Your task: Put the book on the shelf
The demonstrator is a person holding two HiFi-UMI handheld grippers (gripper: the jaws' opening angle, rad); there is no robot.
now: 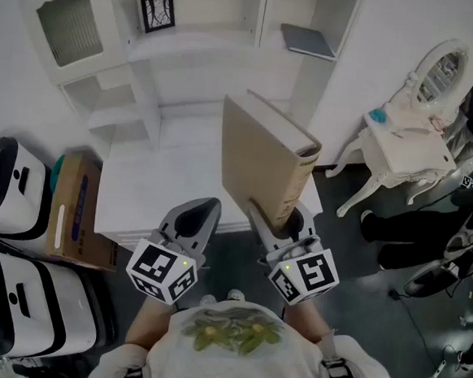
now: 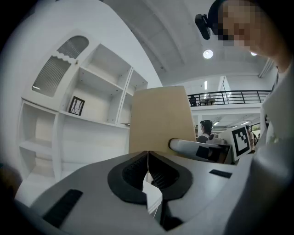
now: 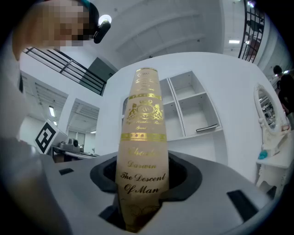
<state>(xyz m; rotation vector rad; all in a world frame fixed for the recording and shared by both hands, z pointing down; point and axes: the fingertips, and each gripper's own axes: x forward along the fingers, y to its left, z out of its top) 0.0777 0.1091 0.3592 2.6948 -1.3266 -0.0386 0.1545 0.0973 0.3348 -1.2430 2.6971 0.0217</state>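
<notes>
Right hand-held gripper (image 1: 281,225) clamped on the lower end of a tan book (image 1: 259,157), held upright and tilted.
Left hand-held gripper (image 1: 191,221), just beside it, has its jaws together on nothing. Ahead stands a white shelf unit (image 1: 191,46) holding a framed picture (image 1: 157,11) and a flat grey book (image 1: 308,41). To the left are a cardboard box (image 1: 76,208) and white cases (image 1: 9,182); to the right, a white mirrored desk (image 1: 407,149) on dark floor (image 1: 373,317).

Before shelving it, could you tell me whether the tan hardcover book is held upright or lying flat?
Upright, leaning slightly: the tan hardcover book rises on end from the right gripper, whose jaws clamp its lower end.
</notes>
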